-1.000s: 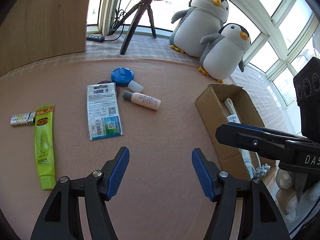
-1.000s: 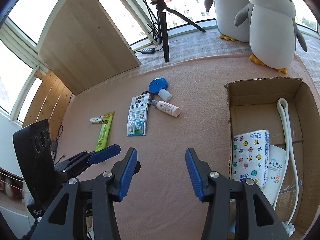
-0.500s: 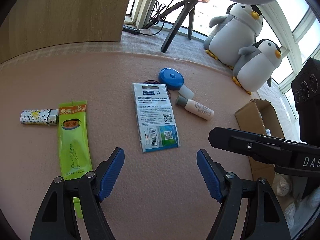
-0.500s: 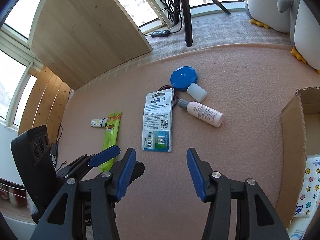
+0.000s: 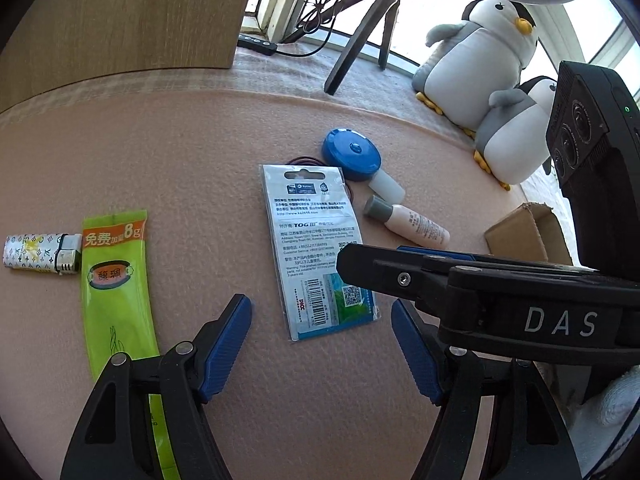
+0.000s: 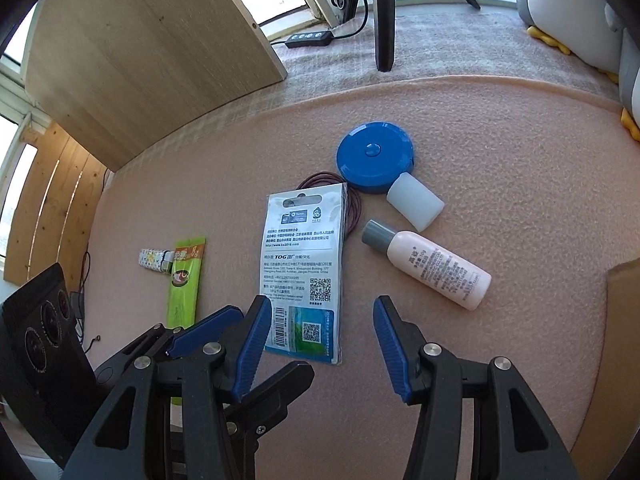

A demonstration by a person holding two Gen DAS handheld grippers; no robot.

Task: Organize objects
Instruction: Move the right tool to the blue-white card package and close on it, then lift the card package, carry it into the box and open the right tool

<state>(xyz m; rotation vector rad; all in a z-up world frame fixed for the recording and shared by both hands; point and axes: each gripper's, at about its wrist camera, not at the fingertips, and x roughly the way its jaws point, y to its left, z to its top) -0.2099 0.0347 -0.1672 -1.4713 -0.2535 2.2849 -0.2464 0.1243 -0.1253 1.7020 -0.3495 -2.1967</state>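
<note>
Your left gripper (image 5: pixel 320 344) jaws spread, empty, above pink mat (image 5: pixel 160 152) | lighter (image 5: pixel 40 258) at 9 o'clock touching green sachet (image 5: pixel 114 292) | blue-white packet (image 6: pixel 304 276) at 12, over hair ties (image 6: pixel 354 204) | blue tape measure (image 6: pixel 374 156), white cap (image 6: pixel 416 206), lotion bottle (image 6: pixel 436 270) at 1–2 | your right gripper (image 6: pixel 318 344) jaws apart, empty | cardboard box (image 5: pixel 524 236) at 3.
</note>
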